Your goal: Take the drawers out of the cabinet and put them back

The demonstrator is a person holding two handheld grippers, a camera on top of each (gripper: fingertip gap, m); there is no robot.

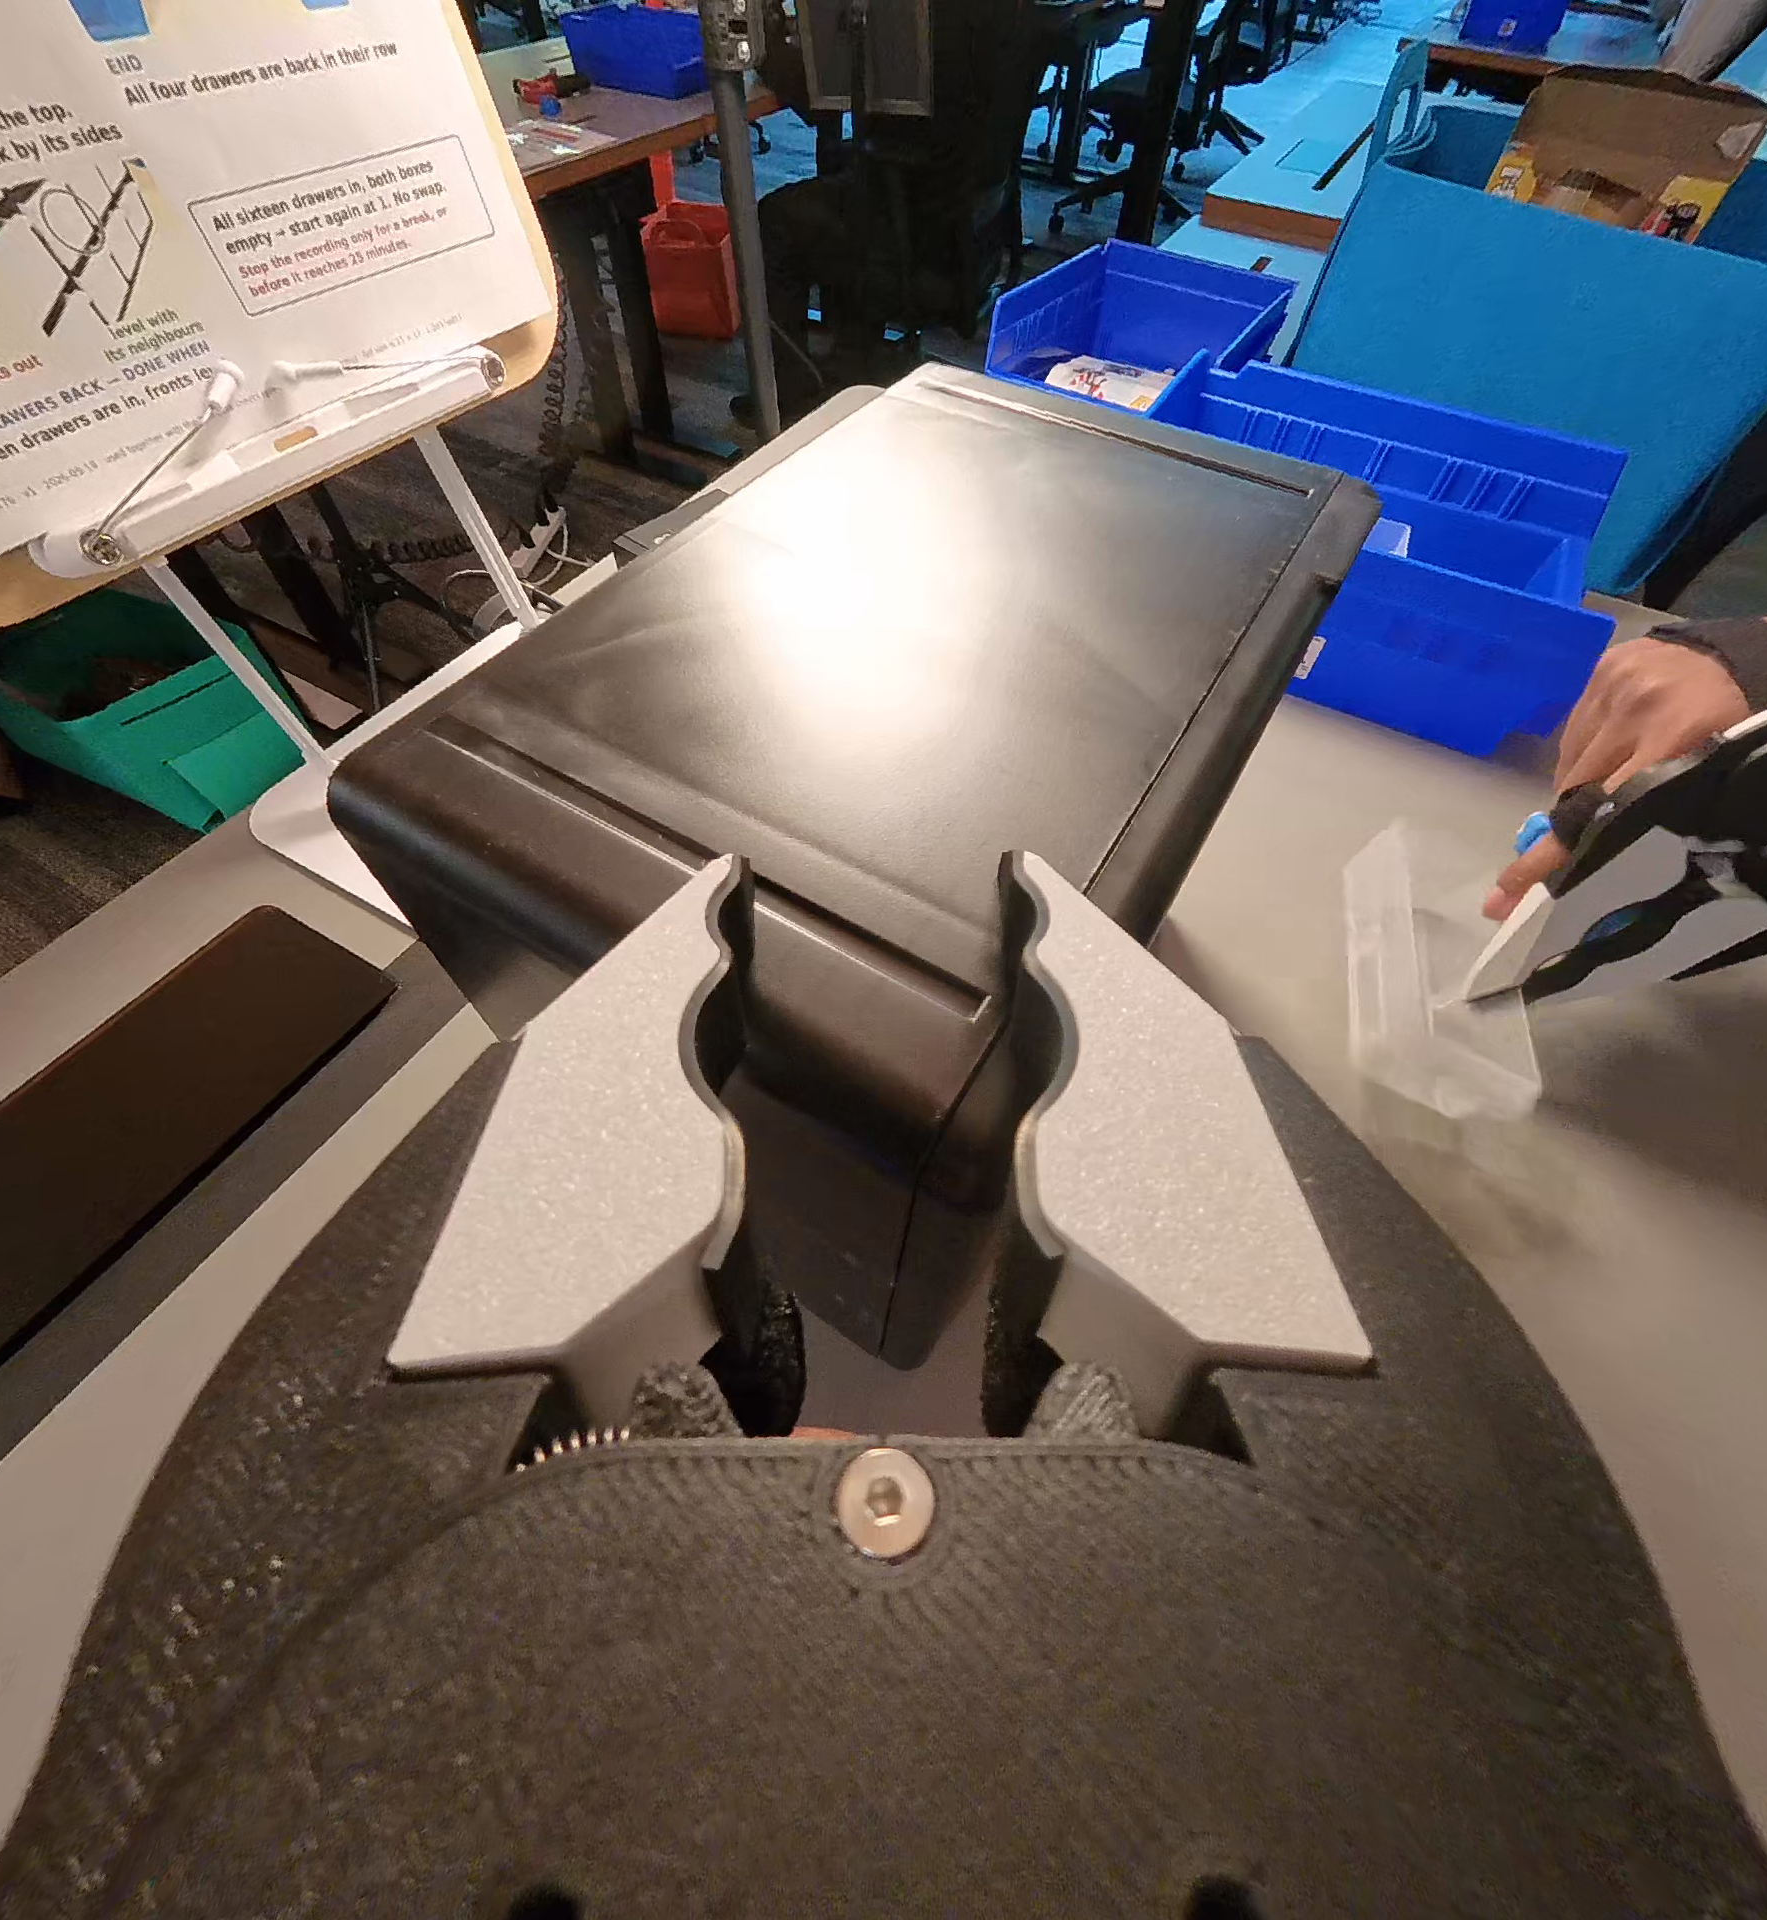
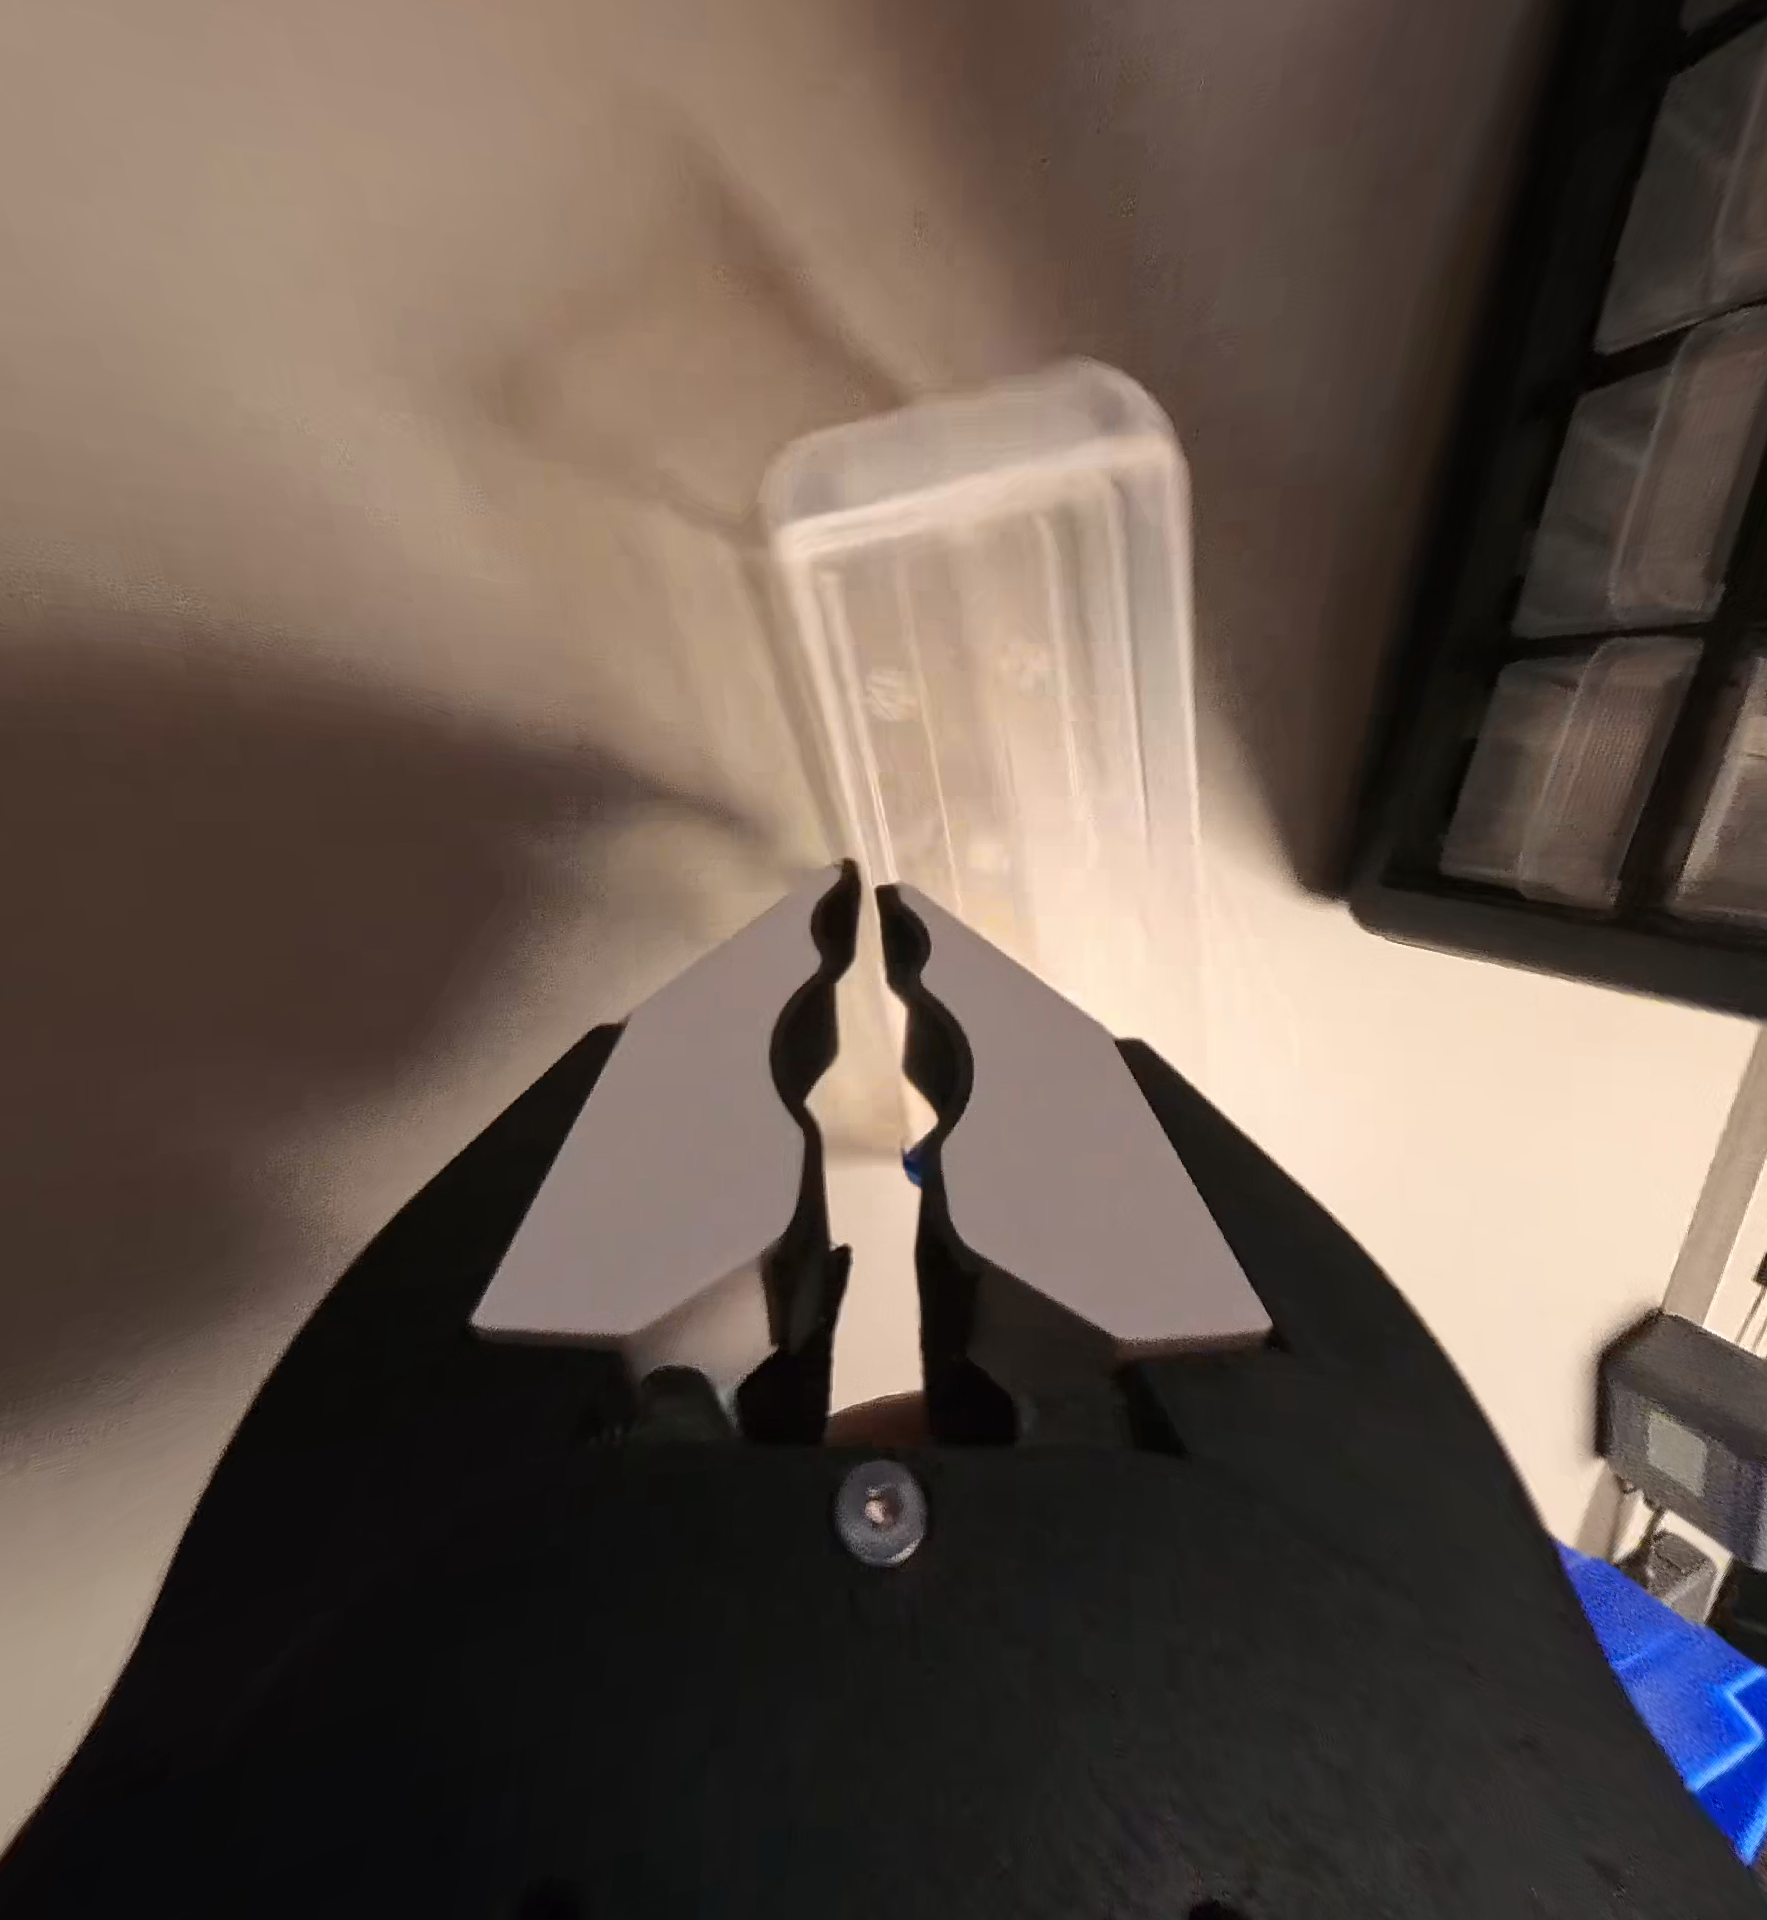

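The black cabinet (image 1: 910,644) stands on the grey table (image 1: 1637,1247). I see its top in the left wrist view. My left gripper (image 1: 874,883) is open over the cabinet's near corner, which lies between the spread fingers; nothing is held. A clear plastic drawer (image 1: 1419,997) lies on the table to the right of the cabinet, blurred by motion. My right gripper (image 1: 1476,992) is at it, held by a person's hand (image 1: 1648,707). In the right wrist view my right gripper (image 2: 863,896) is shut on a thin wall of the clear drawer (image 2: 993,644). The cabinet's front (image 2: 1689,520), with drawers in it, is at the upper right.
An instruction sheet on a white stand (image 1: 214,260) is behind the cabinet on the left. Blue bins (image 1: 1430,520) stand behind it on the right. A dark panel (image 1: 131,1091) lies at the table's left. A small grey device (image 2: 1710,1455) sits low right.
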